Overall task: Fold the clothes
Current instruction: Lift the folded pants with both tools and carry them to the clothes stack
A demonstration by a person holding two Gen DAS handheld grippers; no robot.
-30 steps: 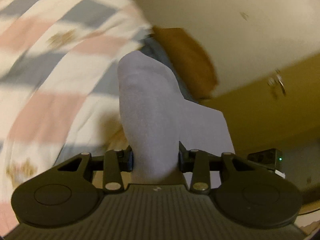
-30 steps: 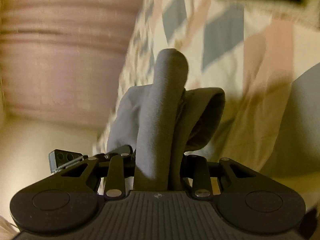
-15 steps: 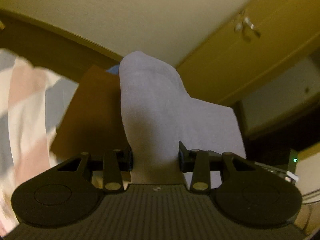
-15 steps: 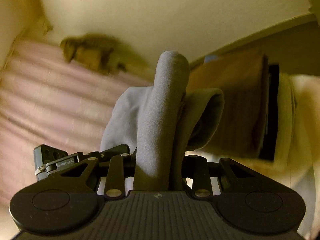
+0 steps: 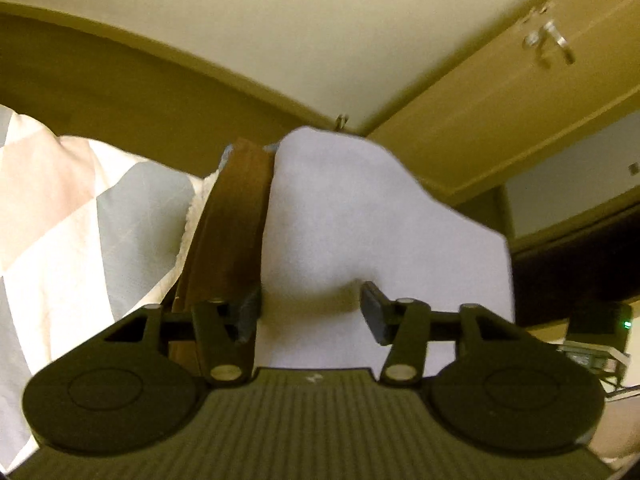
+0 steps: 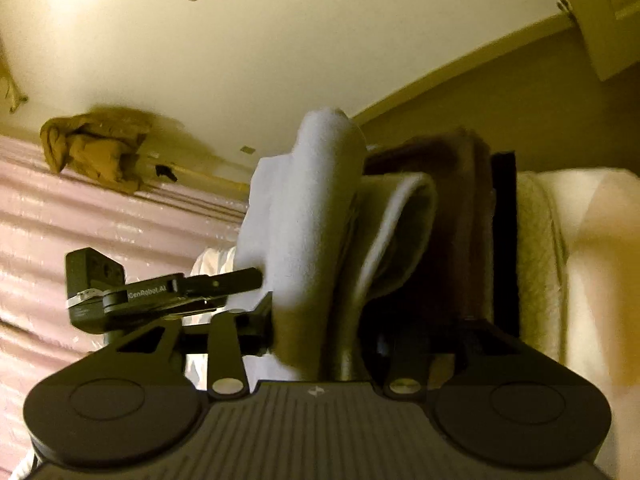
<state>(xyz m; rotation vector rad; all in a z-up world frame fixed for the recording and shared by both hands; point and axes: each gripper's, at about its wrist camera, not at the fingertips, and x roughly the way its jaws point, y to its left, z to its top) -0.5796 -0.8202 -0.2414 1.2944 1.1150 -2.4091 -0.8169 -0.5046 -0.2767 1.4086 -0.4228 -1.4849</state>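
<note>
Grey cloth [image 5: 352, 216] fills frame centre, pinched in my left gripper [image 5: 312, 312]; right gripper [image 6: 320, 320] jaws opening around it. Brown folded stack [image 5: 236, 216] beside, checked bedding [image 5: 80, 216] left. Cloth's far end hidden.

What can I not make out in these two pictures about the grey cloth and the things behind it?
- Left wrist view: the grey cloth is cut off below by the left claw; its kind is unclear.
- Right wrist view: the right claw, jaws opening, has one pad in shadow; contact with the cloth is unclear.
- Right wrist view: the brown stack has its base hidden by the claw.
</note>
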